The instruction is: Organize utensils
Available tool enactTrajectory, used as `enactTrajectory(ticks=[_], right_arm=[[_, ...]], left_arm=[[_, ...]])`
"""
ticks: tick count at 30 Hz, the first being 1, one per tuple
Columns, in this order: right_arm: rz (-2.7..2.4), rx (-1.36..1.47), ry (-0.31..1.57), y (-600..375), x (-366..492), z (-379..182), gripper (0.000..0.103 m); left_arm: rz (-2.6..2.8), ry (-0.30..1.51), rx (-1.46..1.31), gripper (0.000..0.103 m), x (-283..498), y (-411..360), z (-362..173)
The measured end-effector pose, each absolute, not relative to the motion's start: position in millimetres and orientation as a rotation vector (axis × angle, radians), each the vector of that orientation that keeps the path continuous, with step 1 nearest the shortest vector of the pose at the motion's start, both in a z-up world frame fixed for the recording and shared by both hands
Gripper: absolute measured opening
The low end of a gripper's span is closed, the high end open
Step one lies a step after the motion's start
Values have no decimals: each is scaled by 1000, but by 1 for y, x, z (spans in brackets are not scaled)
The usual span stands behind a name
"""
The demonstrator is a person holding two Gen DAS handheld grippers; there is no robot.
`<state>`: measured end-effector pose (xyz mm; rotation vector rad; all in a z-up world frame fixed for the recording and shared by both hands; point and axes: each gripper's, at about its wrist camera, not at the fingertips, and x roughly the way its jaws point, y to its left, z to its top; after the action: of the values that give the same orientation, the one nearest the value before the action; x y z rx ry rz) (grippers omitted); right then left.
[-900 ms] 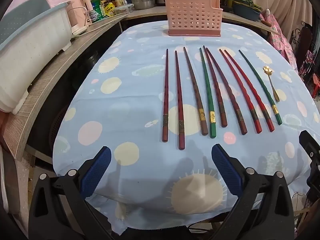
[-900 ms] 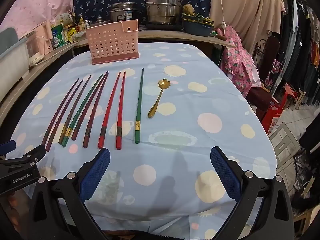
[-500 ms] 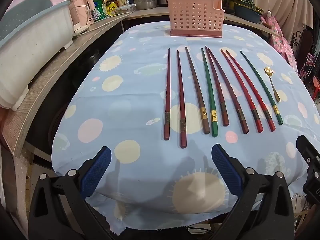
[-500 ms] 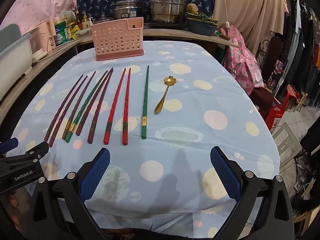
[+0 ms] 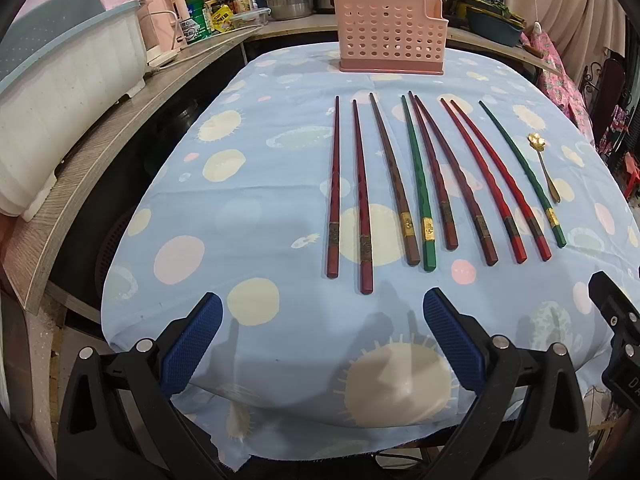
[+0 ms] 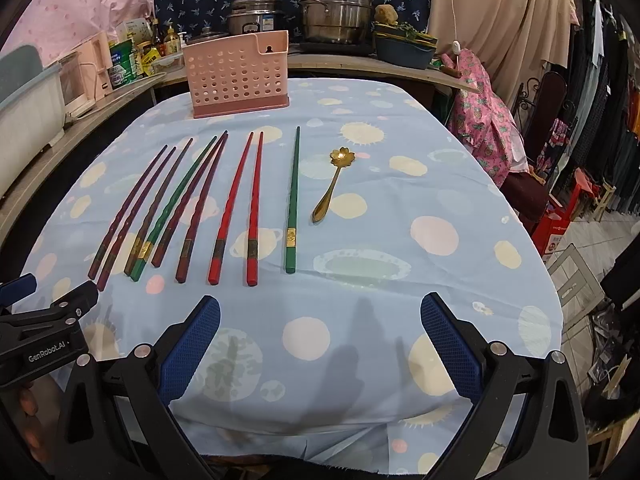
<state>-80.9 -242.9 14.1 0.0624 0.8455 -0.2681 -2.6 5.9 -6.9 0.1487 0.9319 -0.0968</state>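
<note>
Several chopsticks, dark red, brown, bright red (image 5: 484, 184) and green (image 5: 418, 184), lie side by side on the blue spotted tablecloth (image 5: 256, 208). They also show in the right wrist view (image 6: 236, 208). A gold flower-bowl spoon (image 5: 545, 166) (image 6: 332, 188) lies right of them. A pink perforated utensil holder (image 5: 390, 36) (image 6: 238, 76) stands upright at the far edge. My left gripper (image 5: 320, 344) is open and empty at the near table edge. My right gripper (image 6: 318, 344) is open and empty, to the right of the left one.
A wooden counter (image 5: 92, 168) with a white-and-teal dish rack (image 5: 60, 92), bottles and a kettle runs along the left. Steel pots (image 6: 336, 12) stand behind the holder. A chair with pink cloth (image 6: 484, 120) and hanging clothes are at the right.
Both grippers have moved slightly forward and up over the near table edge; the chopsticks and holder sit lower in view. Nothing on the table has moved.
</note>
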Motion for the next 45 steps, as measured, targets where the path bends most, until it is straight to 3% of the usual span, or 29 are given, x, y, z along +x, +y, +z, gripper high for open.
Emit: enactTrajectory(ticks=[45], right_arm=[[-264, 61, 843, -241, -80, 12, 96]], left_arm=[[-99, 923, 150, 96, -5, 5, -7]])
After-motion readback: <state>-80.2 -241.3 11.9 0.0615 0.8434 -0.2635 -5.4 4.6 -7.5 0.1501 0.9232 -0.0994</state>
